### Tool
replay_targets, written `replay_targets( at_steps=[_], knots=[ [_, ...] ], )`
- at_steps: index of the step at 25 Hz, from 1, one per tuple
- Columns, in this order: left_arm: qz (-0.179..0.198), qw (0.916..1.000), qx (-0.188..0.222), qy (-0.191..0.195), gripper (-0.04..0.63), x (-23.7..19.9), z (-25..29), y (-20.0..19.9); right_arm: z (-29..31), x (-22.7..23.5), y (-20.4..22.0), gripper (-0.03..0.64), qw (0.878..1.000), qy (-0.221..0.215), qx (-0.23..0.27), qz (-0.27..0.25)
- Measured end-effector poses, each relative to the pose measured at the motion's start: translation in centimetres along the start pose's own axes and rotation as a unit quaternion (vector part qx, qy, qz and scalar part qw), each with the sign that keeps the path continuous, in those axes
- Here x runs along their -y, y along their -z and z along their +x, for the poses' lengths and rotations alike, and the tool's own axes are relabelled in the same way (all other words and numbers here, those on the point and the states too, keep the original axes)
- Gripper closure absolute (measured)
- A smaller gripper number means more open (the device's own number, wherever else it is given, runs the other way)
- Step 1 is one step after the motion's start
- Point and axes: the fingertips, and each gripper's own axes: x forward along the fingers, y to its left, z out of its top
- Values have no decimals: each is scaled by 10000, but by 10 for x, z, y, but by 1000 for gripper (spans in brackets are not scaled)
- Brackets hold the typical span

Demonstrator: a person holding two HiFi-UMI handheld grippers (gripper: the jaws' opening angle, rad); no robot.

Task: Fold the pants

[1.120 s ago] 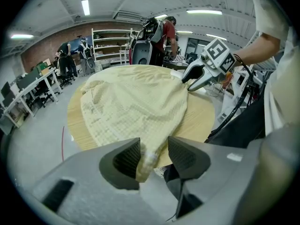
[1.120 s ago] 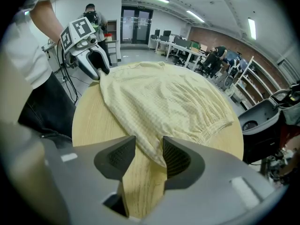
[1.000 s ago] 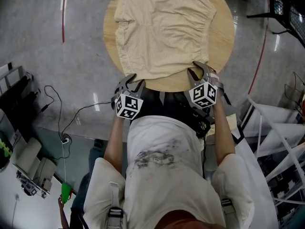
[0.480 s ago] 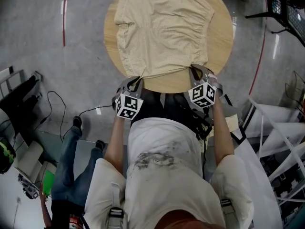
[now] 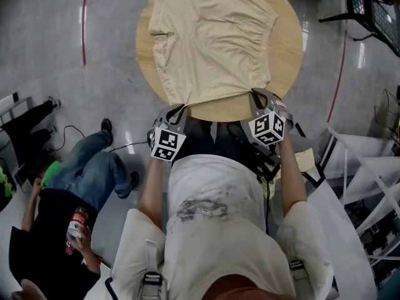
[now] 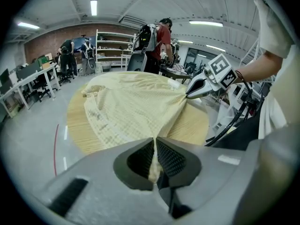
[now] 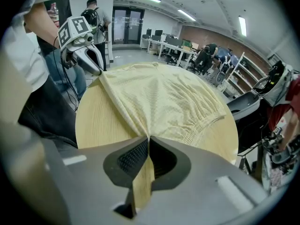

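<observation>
Pale yellow pants (image 5: pixel 212 36) lie spread over a round wooden table (image 5: pixel 289 49), their near edge at the table's front rim. My left gripper (image 5: pixel 181 108) pinches the near left corner; in the left gripper view its jaws (image 6: pixel 154 142) are closing with the cloth (image 6: pixel 131 107) caught between the pads. My right gripper (image 5: pixel 255 94) grips the near right corner; in the right gripper view its jaws (image 7: pixel 148 139) are closing too, with the pants (image 7: pixel 164 97) pressed between them. The hem stretches taut between the two grippers. Each gripper shows in the other's view: right (image 6: pixel 187 95), left (image 7: pixel 100 72).
A person (image 5: pixel 56 230) sits on the grey floor at lower left holding a can. White metal framing (image 5: pixel 359 167) stands at the right. A red line (image 5: pixel 84 17) runs along the floor left of the table. Desks, shelves and people stand in the far room.
Both grippers went from open at the table's front edge to closed on the pants' near corners. The hem now pulls straight between them. A person has come in at lower left.
</observation>
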Motion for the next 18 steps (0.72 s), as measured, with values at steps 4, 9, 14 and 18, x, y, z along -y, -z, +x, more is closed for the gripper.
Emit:
replay_targets(
  at_steps=[4,9,14,18],
  knots=[
    [-53,10000,77,19,571,0,-8,-3,-6,-4,-2,597,10000,39,30,27],
    [-29,9998,169,-32,571,3,-27,-13,-22,-10,-8,597,9998,129,103,60],
    [0,9994,322,-115,571,-5,-35,-25,-27,-5,-19,597,9993,267,214,121],
    [-21,9990,407,-189,572,-8,-43,-39,-34,0,-24,597,9990,338,282,90]
  ],
)
